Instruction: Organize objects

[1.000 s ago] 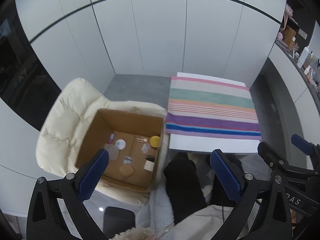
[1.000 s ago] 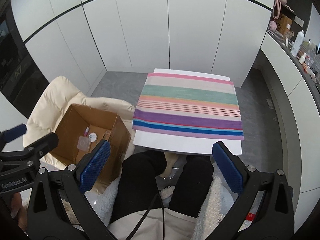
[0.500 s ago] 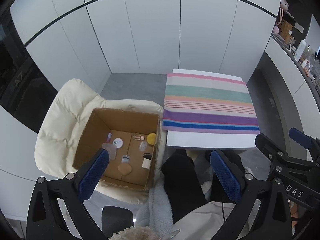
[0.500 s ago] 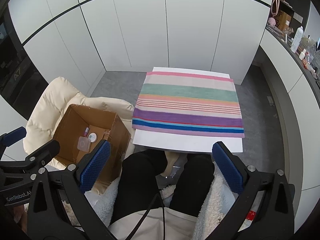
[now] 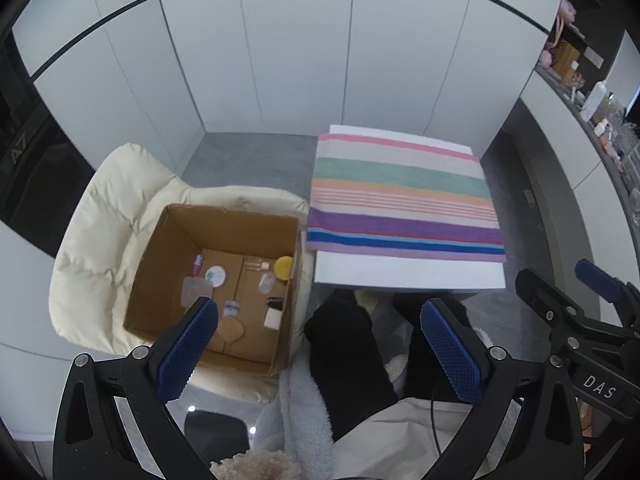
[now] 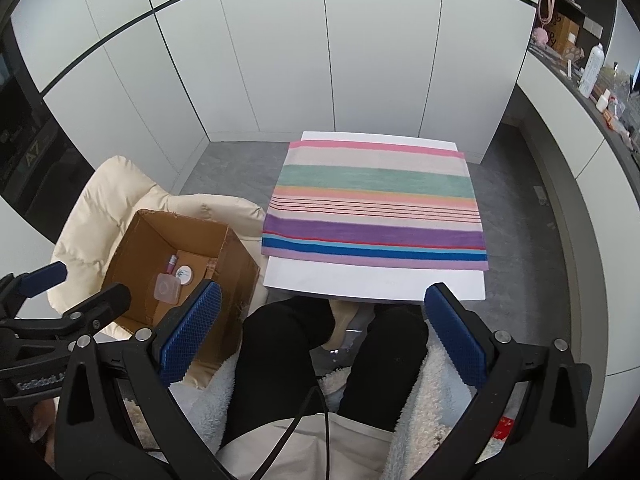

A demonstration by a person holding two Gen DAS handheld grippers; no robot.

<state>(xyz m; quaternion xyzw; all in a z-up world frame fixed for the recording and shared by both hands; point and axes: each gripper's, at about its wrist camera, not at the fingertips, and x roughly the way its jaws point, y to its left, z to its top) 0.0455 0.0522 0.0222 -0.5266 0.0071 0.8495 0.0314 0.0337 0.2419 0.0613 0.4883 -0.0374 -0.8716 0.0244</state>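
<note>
An open cardboard box [image 5: 160, 268] stands on a cream padded chair [image 5: 100, 220] at the left; it also shows in the right wrist view [image 6: 232, 264]. Inside lie several small cosmetics: a yellow round jar [image 5: 283, 266], a white round tin [image 5: 216, 276], a clear square case [image 5: 196, 291], a pink tube [image 5: 197, 264]. A striped cloth [image 5: 404, 200] covers a white table [image 5: 404, 276]. My left gripper [image 5: 316, 344] is open and empty, high above the box's near right corner. My right gripper [image 6: 320, 328] is open and empty above the person's knees.
The person's black-trousered legs [image 6: 280, 360] sit under the table's near edge. White cabinet doors [image 6: 320, 60] stand behind the table. A counter with bottles [image 6: 592, 68] runs along the right. Grey floor [image 5: 248, 156] lies beyond the chair.
Both grippers have risen and pulled back slightly, so the box and table look smaller and farther. Both stay open and empty.
</note>
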